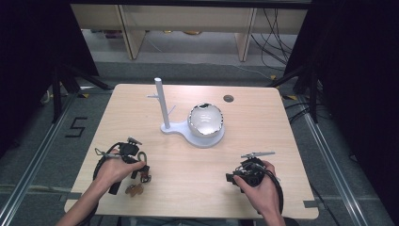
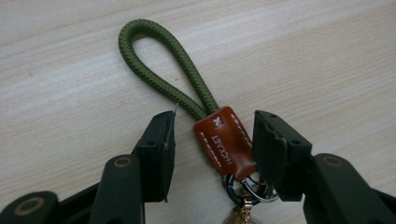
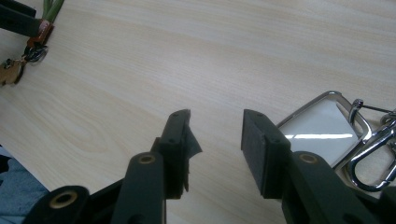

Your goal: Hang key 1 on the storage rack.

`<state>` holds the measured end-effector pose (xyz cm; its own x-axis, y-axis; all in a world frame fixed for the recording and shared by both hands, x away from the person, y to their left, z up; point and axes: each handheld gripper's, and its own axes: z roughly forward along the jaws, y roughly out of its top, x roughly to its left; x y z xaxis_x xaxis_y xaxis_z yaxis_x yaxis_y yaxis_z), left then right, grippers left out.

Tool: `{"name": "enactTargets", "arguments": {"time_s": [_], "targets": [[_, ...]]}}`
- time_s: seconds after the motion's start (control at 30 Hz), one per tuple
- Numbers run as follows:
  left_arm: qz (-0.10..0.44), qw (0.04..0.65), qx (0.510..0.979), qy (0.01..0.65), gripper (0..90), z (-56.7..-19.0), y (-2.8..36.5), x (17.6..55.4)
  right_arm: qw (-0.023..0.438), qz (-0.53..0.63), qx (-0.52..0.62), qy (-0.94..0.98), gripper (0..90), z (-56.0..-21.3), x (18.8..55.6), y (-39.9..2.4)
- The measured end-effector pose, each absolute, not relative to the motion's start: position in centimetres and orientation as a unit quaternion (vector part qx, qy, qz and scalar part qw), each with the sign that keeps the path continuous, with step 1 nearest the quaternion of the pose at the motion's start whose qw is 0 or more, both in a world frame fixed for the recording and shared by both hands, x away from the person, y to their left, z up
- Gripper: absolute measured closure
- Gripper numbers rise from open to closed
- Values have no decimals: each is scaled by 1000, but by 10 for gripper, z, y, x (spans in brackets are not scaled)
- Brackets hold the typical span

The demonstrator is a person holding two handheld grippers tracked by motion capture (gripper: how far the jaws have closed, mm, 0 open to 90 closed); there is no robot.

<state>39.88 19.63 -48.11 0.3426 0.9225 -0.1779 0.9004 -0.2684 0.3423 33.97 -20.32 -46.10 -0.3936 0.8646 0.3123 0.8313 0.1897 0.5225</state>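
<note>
A keychain lies near the table's front left: an olive-green rope loop (image 2: 159,60), a brown leather tab (image 2: 224,142), a metal ring (image 2: 243,186) and a small pendant (image 1: 134,189). My left gripper (image 2: 214,119) is open, with one jaw on each side of the leather tab and a gap to it on both sides. In the high view the left gripper (image 1: 139,167) sits right over the keychain (image 1: 142,157). My right gripper (image 3: 215,116) is open over bare wood at the front right (image 1: 231,178), with nothing between its jaws.
A white stand (image 1: 161,101) with a pole and small pegs rises mid-table; a shiny bowl (image 1: 205,120) rests on its round base (image 1: 207,140). A metal-framed clear tag with a clip (image 3: 327,126) lies beside my right gripper. A small round hole (image 1: 228,98) marks the table's far side.
</note>
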Motion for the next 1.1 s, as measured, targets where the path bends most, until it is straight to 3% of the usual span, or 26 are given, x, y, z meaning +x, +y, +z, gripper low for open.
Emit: {"name": "enactTargets", "arguments": {"time_s": [0.4, 0.9, 1.1], "targets": [[20, 165, 813, 558, 528, -480, 187, 407, 8, 326, 554, 766, 617, -461, 338, -201], [13, 151, 799, 582, 522, -481, 179, 406, 9, 315, 546, 776, 613, -461, 338, -203], [17, 142, 810, 568, 585, -482, 180, 403, 13, 328, 545, 771, 609, -462, 338, -203]]}}
